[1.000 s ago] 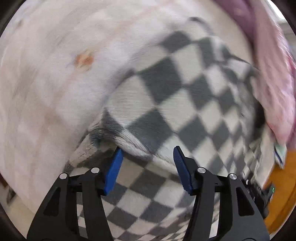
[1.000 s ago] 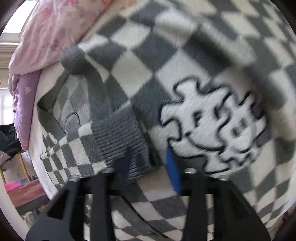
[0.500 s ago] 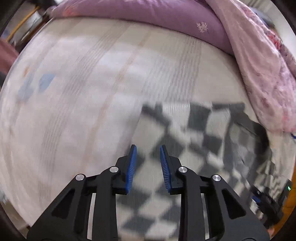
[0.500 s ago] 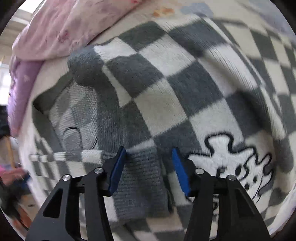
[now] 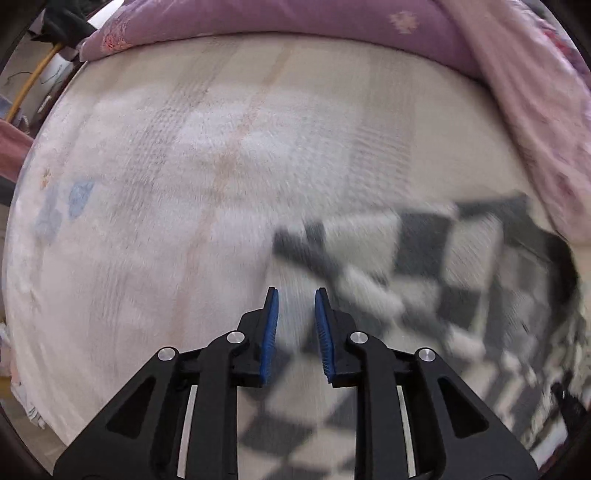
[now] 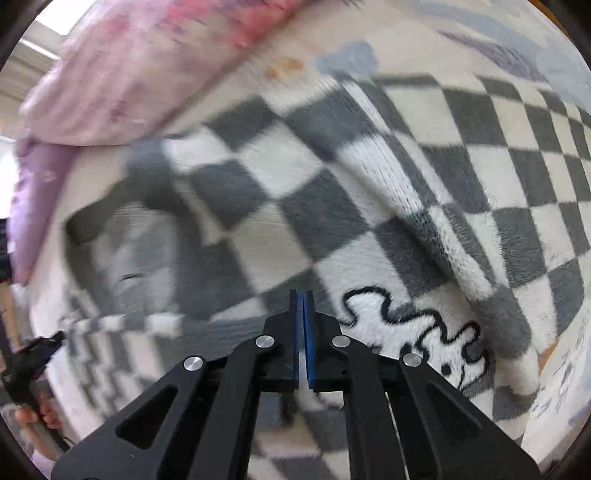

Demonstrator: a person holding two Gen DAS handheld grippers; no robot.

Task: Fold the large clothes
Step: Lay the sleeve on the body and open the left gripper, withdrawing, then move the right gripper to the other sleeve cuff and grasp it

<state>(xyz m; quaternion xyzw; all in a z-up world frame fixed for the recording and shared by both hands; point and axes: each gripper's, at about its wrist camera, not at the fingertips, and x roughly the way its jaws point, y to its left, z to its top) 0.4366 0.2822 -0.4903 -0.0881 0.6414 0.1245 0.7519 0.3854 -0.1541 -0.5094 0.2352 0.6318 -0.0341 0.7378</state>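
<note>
A grey-and-white checkered knit sweater (image 5: 424, 251) lies spread on a bed, blurred in the left wrist view. My left gripper (image 5: 295, 295) points down at its left edge. Its jaws are closing, with a narrow gap left and white sweater fabric bunched between the blue pads. In the right wrist view the sweater (image 6: 369, 184) fills the frame, and a white cartoon patch with a black outline (image 6: 417, 332) lies just right of my right gripper (image 6: 303, 295). That gripper is shut, its pads almost meeting on a thin pinch of the sweater.
The pale patterned bed sheet (image 5: 184, 184) stretches left of and beyond the sweater. A purple pillow (image 5: 295, 18) and a pink quilt (image 5: 535, 110) line the far and right sides. The same pink quilt (image 6: 147, 74) shows again. A hand (image 6: 33, 417) shows at the lower left edge.
My left gripper swung off the middle of the sweater to its left edge and its jaws narrowed. My right gripper's jaws went from wide apart to shut on the fabric.
</note>
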